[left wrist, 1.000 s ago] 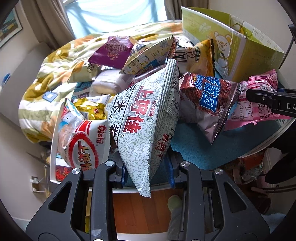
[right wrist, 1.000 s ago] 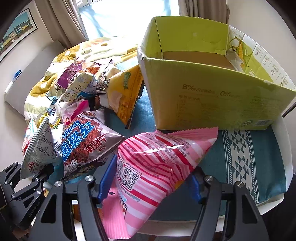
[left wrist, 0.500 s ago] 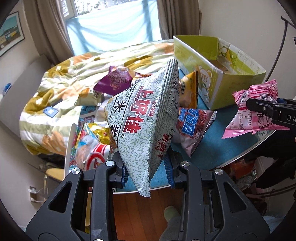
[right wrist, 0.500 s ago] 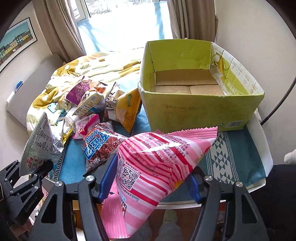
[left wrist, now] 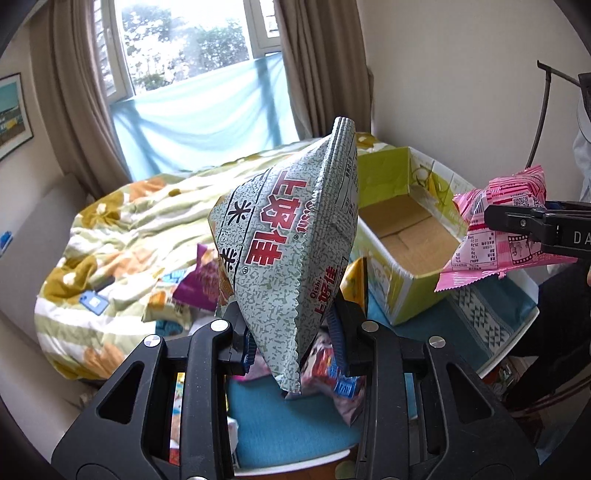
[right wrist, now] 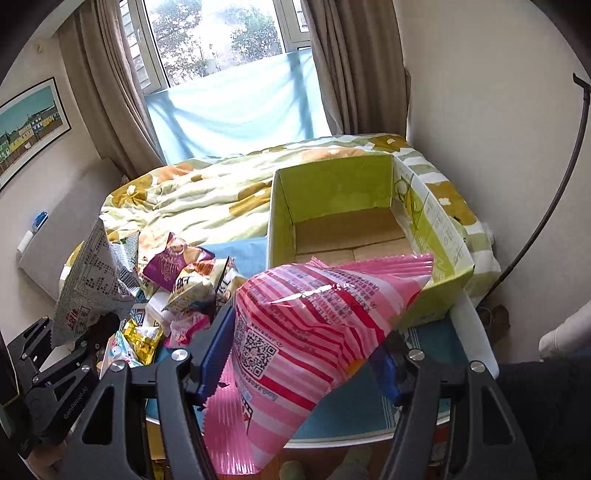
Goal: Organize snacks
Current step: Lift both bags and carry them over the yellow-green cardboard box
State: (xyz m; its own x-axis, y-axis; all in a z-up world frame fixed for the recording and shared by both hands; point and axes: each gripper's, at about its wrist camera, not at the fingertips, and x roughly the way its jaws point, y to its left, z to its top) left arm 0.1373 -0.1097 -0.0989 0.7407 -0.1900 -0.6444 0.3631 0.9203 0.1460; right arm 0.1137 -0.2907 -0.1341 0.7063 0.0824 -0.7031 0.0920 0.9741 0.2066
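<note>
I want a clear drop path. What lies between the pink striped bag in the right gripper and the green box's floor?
Nothing: in the right wrist view the pink striped bag overlaps the near wall of the green box, whose visible cardboard floor is bare.

Daylight pours in from the window (left wrist: 192,48) at twelve o'clock in both views, and its panes (right wrist: 221,33) are blown out to near white. The blue cloth (right wrist: 236,110) below glows softly. The room is evenly lit, with faint shadows; the box (right wrist: 332,192) has a shaded inner wall. Glare streaks cross the pink bag (right wrist: 310,295). Both pictures are sharp at the centre, with no motion blur. Fisheye bending curves the curtains (left wrist: 70,110) and walls, and the corners fall to black.
</note>
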